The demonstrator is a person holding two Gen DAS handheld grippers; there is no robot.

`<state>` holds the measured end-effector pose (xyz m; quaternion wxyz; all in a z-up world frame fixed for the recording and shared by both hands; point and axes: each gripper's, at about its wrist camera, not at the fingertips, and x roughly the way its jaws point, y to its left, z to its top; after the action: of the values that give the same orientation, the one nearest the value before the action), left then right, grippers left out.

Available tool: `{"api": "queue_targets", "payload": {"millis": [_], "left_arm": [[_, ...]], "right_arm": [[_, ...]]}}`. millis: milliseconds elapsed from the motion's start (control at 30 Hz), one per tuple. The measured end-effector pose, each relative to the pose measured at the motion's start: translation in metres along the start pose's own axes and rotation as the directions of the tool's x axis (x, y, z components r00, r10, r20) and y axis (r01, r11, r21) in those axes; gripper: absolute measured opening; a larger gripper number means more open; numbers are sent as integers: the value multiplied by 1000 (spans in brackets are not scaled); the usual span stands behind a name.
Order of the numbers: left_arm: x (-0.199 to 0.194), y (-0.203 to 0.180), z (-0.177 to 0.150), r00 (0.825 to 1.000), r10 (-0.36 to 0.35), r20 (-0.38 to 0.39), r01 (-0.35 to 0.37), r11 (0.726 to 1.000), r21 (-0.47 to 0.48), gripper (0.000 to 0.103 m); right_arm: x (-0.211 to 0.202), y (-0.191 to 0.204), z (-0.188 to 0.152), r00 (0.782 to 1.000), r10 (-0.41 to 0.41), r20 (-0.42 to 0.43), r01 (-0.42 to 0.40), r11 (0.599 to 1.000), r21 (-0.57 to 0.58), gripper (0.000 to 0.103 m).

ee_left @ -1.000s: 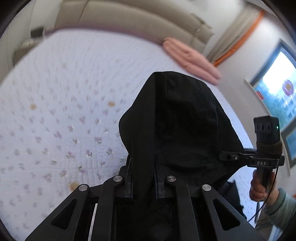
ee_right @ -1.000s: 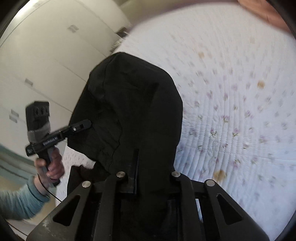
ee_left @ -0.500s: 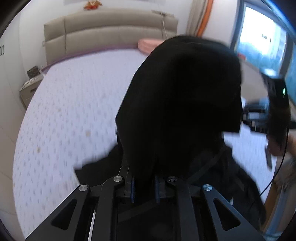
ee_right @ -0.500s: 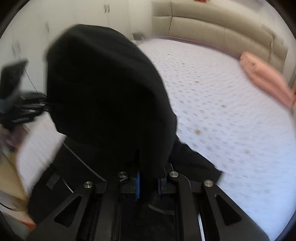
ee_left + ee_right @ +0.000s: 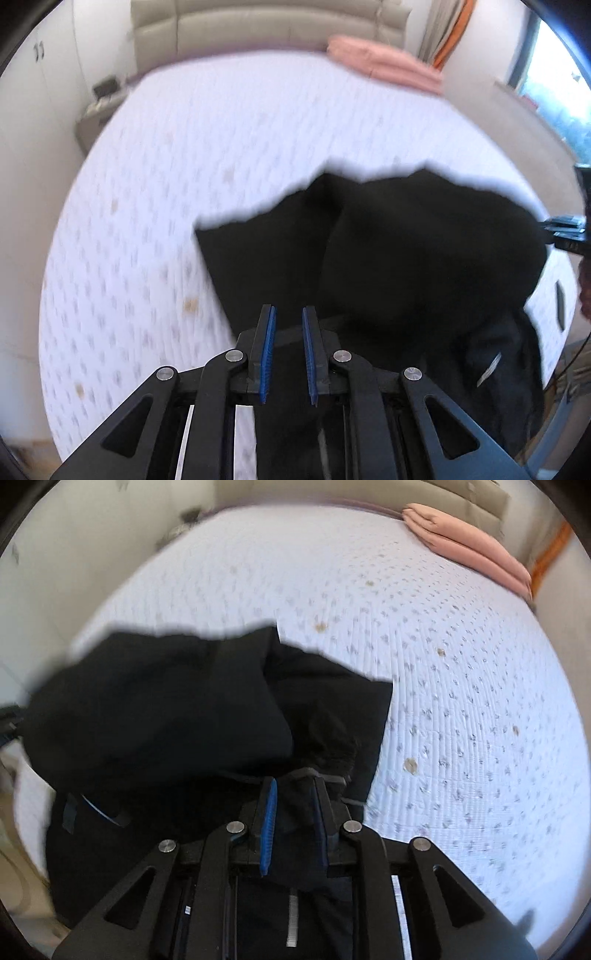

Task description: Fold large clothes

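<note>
The large black fabric garment (image 5: pixel 424 251) had dropped from hanging over both cameras a second earlier to lying bunched on the white quilted floral bed (image 5: pixel 155 192) near its edge, so I judged the fling-out done and smoothing next. The left hand-held gripper (image 5: pixel 289 325) stood slightly parted, released. The right hand-held gripper (image 5: pixel 295 797), its jaws just opening, still had cloth between them, seemingly loose.
</note>
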<state>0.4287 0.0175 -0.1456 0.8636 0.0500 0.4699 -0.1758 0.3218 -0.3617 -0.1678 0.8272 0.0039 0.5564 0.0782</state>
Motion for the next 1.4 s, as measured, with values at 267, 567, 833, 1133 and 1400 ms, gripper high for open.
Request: {"api": "queue_targets", "payload": {"millis": [267, 567, 833, 1133, 1400], "left_arm": [[18, -59, 51, 958, -281, 50, 283, 959, -18, 30], [101, -91, -57, 893, -349, -283, 341, 937, -78, 30], [141, -82, -74, 878, -390, -277, 340, 916, -213, 30], [61, -100, -35, 933, -350, -83, 343, 935, -89, 43], [147, -128, -50, 964, -180, -197, 170, 983, -67, 47]], "right_arm": [[-21, 63, 51, 960, 260, 103, -265, 964, 38, 65], [59, 100, -41, 954, 180, -239, -185, 983, 1, 58], [107, 96, -68, 945, 175, -277, -156, 984, 92, 56], [9, 80, -35, 979, 190, -75, -184, 979, 89, 58], [100, 73, -40, 970, 1, -243, 29, 993, 118, 55]]}}
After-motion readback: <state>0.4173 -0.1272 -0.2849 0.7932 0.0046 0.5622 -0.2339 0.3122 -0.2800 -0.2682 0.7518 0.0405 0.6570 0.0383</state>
